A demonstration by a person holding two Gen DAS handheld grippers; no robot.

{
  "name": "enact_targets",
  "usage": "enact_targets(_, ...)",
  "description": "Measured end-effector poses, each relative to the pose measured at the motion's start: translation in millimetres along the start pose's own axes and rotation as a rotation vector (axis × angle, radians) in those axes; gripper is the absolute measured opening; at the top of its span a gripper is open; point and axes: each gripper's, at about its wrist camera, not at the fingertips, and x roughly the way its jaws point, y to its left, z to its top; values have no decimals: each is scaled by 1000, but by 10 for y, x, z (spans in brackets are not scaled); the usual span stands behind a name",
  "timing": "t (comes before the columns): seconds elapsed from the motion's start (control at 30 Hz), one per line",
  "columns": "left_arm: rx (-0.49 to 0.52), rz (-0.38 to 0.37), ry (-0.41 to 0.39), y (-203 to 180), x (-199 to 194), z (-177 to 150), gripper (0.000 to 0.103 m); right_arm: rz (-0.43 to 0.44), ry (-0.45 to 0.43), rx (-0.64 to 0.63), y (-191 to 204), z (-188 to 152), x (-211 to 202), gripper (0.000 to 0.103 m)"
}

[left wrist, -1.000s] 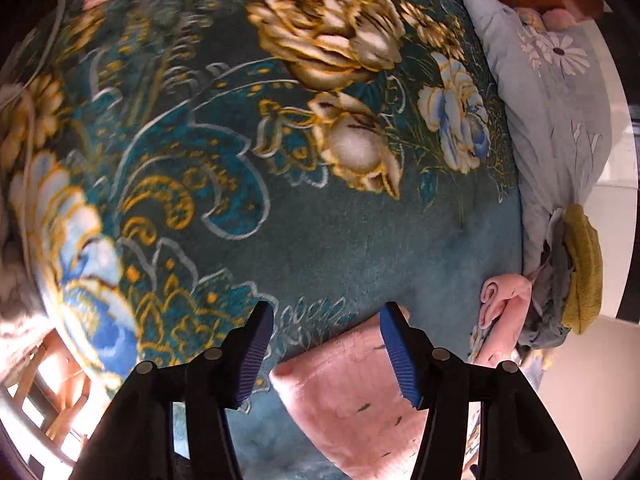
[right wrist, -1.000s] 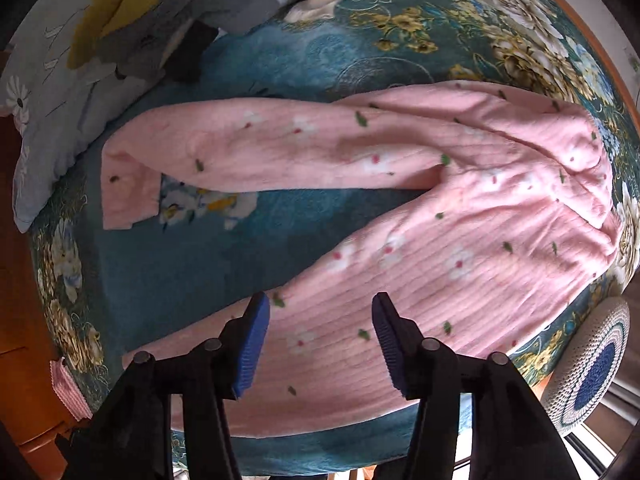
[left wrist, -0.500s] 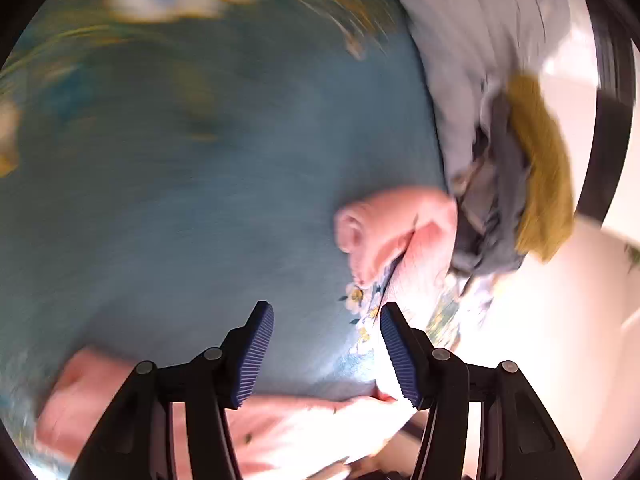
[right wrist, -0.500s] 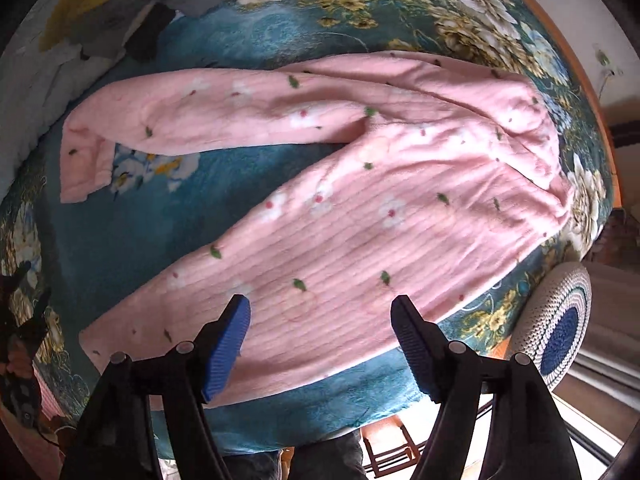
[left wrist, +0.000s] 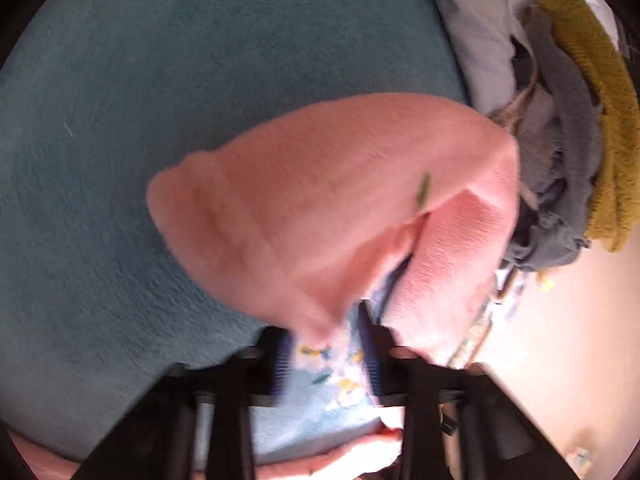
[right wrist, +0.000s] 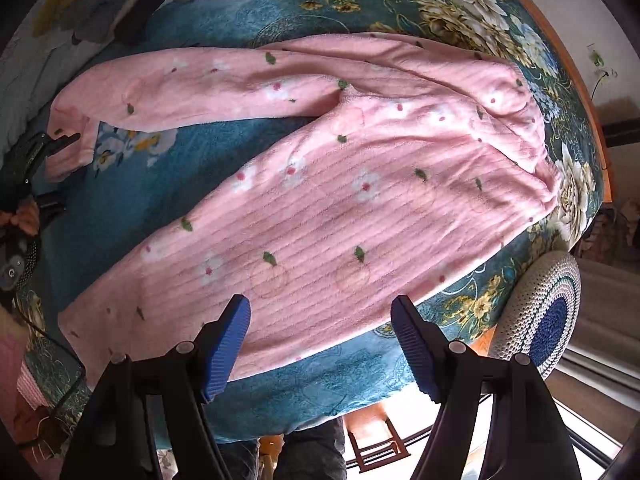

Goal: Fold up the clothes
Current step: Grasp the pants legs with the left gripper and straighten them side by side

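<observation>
Across the bed, covered by a teal blanket printed with gold and white flowers, a pink fleece garment is laid out flat, dotted with small white flowers and green leaves. Its two long parts are seen in the right wrist view running leftward from a shared end at the right, with a wedge of blanket showing between them. The near part reaches almost to the bed's near edge.

The right gripper is held above that near edge with its blue-padded fingers spread wide and nothing between them; it is released and not touching the cloth.

The left gripper is seen, somewhat blurred, at the cuff end of the far part. Its jaws are set narrowly apart, and the lower edge of the pink cuff reaches down between the blue pads; whether the cloth is actually pinched cannot be told from the blur. In the right wrist view this gripper is shown as a dark shape at the left tip of the garment.

Beyond the cuff, a heap of grey and mustard-yellow clothes is piled on pale bedding. A round crocheted cushion in white and blue is seen beside the bed at lower right.
</observation>
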Motion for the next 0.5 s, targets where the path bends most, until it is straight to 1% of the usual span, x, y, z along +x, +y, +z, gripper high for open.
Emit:
enact_targets(0.1, 23, -9, -79, -38, -273, 22, 5, 2, -11, 5, -12, -2, -3, 74)
enact_targets(0.23, 44, -106, -194, -34, -1092, 174, 4, 22, -32, 10, 4, 62, -29, 74)
enact_targets(0.3, 107, -107, -324, 24, -1698, 261, 4, 32, -43, 12, 11, 95, -41, 74)
enact_targets(0.4, 182, -6, -398, 267, -2252, 369, 4, 47, -59, 15, 23, 143, -61, 74)
enact_targets(0.43, 188, 42, -393, 374, -2321, 450, 4, 51, -64, 16, 28, 159, -67, 74)
enact_targets(0.5, 169, 143, -366, 655, -2385, 534, 4, 65, -62, 6, 70, 152, -38, 74)
